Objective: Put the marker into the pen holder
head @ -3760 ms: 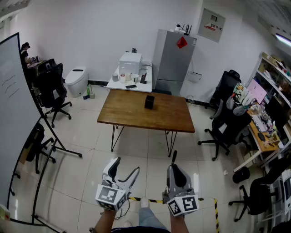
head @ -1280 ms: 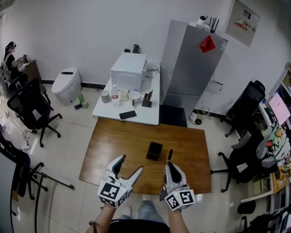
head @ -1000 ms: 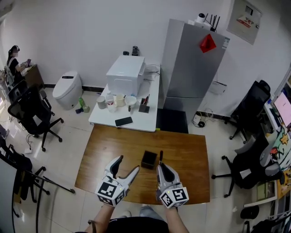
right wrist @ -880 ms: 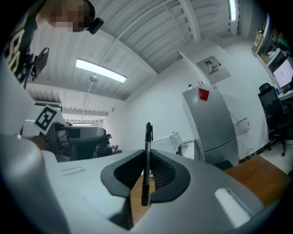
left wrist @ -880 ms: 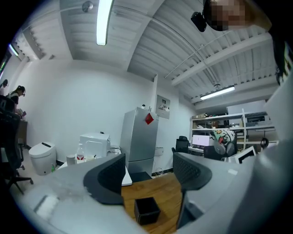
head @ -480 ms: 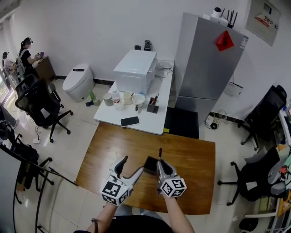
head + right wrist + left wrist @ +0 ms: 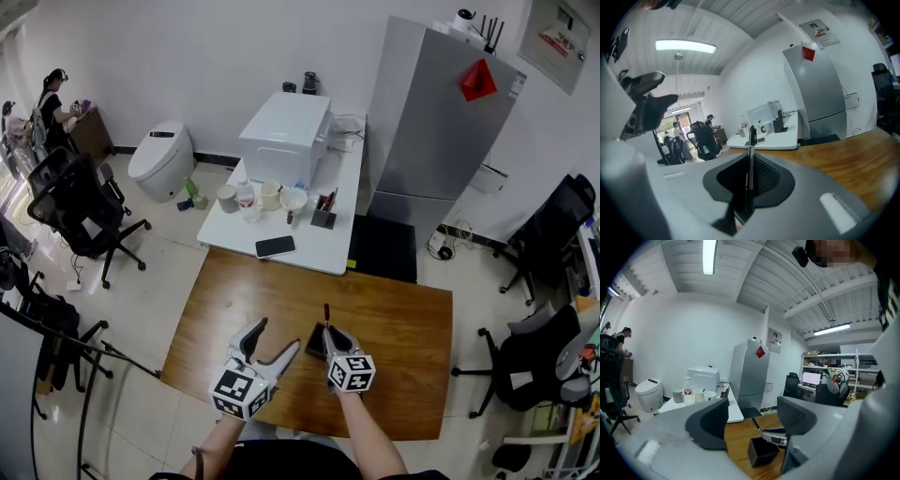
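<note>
A black square pen holder (image 7: 315,338) stands on the wooden table (image 7: 403,347), partly hidden behind my right gripper. My right gripper (image 7: 331,336) is shut on a slim black marker (image 7: 326,315) that sticks out past its fingertips, just right of the holder. In the right gripper view the marker (image 7: 750,154) stands upright between the shut pads (image 7: 761,176); the holder is out of sight there. My left gripper (image 7: 276,335) hangs open and empty left of the holder. In the left gripper view the holder (image 7: 762,452) lies between the open fingers (image 7: 710,423), with the marker (image 7: 757,424) above it.
Behind the wooden table stands a white table (image 7: 281,225) with cups, a bottle, a phone (image 7: 275,247) and a white box (image 7: 285,126). A grey fridge (image 7: 441,122) is at the back right. Office chairs (image 7: 75,202) stand left and right. A person (image 7: 52,94) sits far left.
I have come up to the wooden table. My right gripper carried the marker left and forward to the pen holder. The left gripper stayed open beside it.
</note>
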